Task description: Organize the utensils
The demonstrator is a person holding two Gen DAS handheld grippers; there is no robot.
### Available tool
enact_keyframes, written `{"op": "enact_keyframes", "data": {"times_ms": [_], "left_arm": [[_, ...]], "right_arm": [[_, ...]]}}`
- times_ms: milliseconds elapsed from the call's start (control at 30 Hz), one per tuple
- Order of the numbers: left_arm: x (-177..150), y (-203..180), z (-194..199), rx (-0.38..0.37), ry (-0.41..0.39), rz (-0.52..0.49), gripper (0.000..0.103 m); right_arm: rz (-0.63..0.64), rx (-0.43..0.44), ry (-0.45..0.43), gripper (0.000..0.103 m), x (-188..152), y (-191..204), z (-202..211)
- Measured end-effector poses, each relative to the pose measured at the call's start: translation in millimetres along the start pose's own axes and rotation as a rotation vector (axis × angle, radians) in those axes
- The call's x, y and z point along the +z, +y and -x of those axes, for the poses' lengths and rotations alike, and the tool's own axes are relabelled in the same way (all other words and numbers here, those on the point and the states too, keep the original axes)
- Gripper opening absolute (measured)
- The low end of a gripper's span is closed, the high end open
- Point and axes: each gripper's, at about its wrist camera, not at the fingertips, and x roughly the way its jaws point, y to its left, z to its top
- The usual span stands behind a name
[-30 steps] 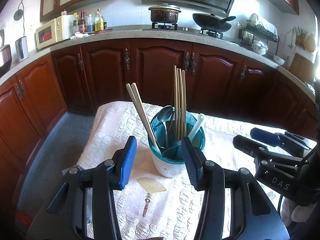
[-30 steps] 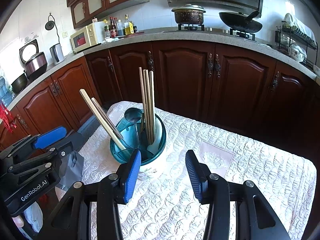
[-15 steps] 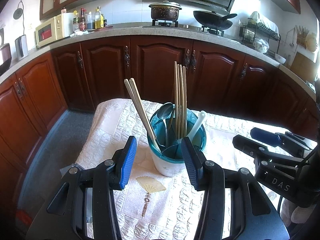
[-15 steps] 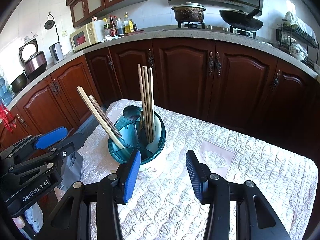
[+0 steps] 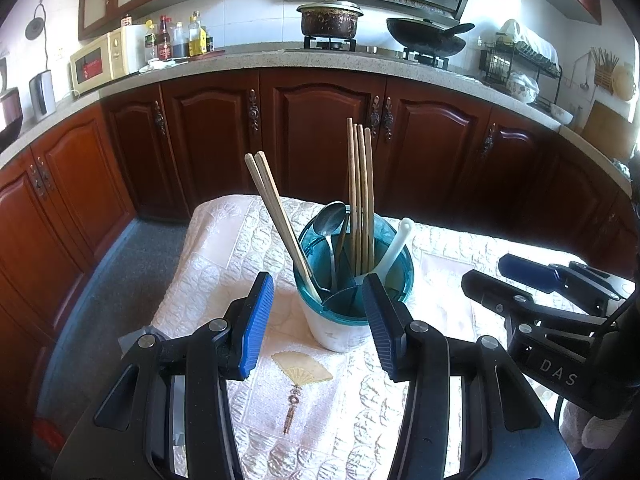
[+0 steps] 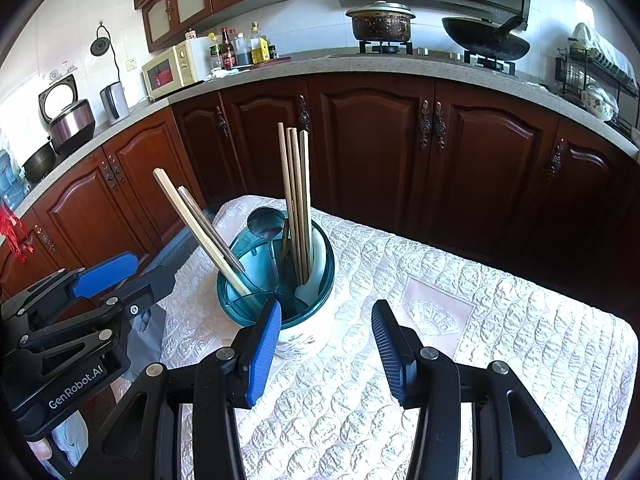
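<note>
A kitchen scene, seen from two cameras fixed on hand-held grippers. At far left, dark red cupboards (image 5: 72, 184) ran beneath a grey counter carrying a cream microwave (image 5: 106, 65) and a cluster of bottles (image 5: 176, 38). Further right on the stove stood a lidded pot (image 5: 329, 18) and a black wok (image 5: 426, 38), with a dish rack (image 5: 520, 68) at the far right.

In the foreground, a table (image 5: 224, 248) was covered with a white quilted cloth. The left gripper (image 5: 318, 320) hovered low over the cloth, its jaws released and holding nothing. Just beyond them, slightly right of centre in the left camera, stood the utensil holder (image 5: 340, 332), a white cup with a teal divided top. In it, from left to right: two pale chopsticks (image 5: 276, 212) leaning left, a metal spoon (image 5: 330, 220) bowl up, four chopsticks (image 5: 360, 184) standing nearly upright together, and a white plastic spoon (image 5: 394, 246) leaning right.

The right gripper (image 6: 326, 346) hung to the right of the holder above the cloth, jaws also released and holding nothing. From its camera the holder (image 6: 308, 332) sat just past the left jaw, and the left gripper (image 6: 120, 284) appeared at the left edge.
</note>
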Motion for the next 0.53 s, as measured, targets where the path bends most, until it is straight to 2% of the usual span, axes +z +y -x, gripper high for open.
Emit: {"op": "enact_keyframes", "data": {"times_ms": [533], "left_arm": [[-4.7,-6.8,-4.3,-0.004,-0.004,-0.022,0.046]], "right_arm": [[-0.022,-0.01,0.009,0.046,-7.0,-10.9,-1.9]]}}
